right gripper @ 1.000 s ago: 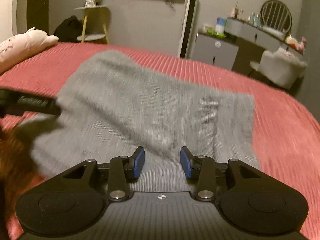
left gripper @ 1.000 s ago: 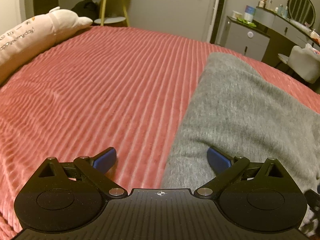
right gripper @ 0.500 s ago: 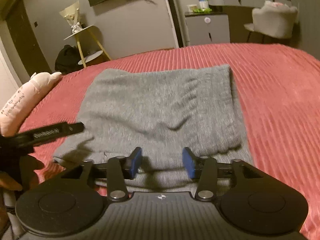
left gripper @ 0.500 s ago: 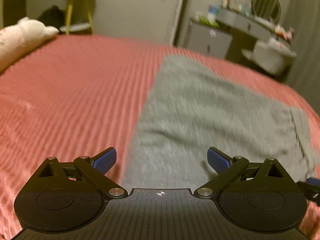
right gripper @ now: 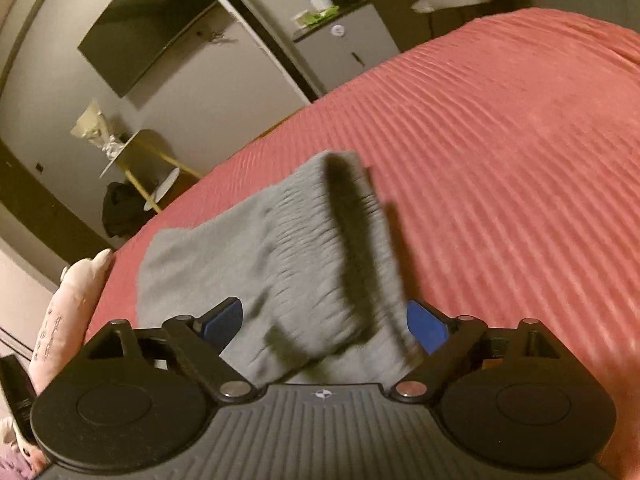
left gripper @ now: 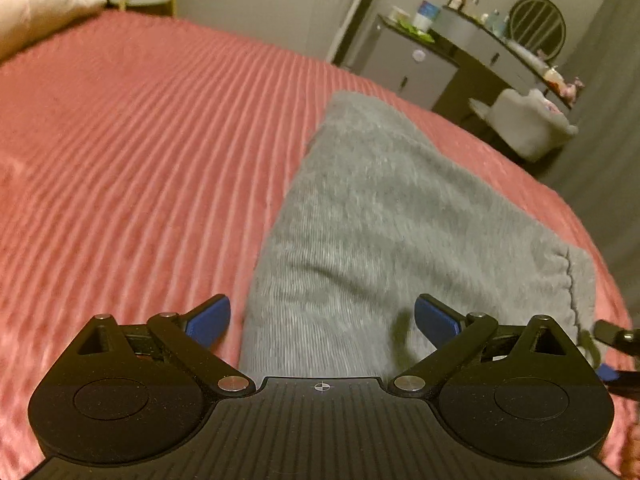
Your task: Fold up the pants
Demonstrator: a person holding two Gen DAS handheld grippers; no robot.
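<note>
Grey knit pants [left gripper: 404, 216] lie folded into a flat block on the red ribbed bedspread [left gripper: 140, 140]. My left gripper [left gripper: 322, 320] hovers open over their near left corner, nothing pinched between its blue pads. In the right wrist view the pants [right gripper: 288, 248] show their gathered waistband end. My right gripper [right gripper: 322, 320] is rolled to one side with its jaws opening wide. The near edge of the cloth lies between the fingers, and the pads do not press on it. The right gripper's tip [left gripper: 616, 338] shows at the left view's right edge.
A pale plush pillow [right gripper: 68, 312] lies at the bed's left side. Beyond the bed stand a yellow-legged side table [right gripper: 136, 160], a grey cabinet [left gripper: 412, 64], a dressing table with a round mirror [left gripper: 538, 28] and a pale chair [left gripper: 528, 124]. A dark screen [right gripper: 152, 24] hangs on the wall.
My right gripper has opened from narrow to wide, rolled sideways and slid toward the pants' waistband end. The left gripper stayed open and swung its view across the pants.
</note>
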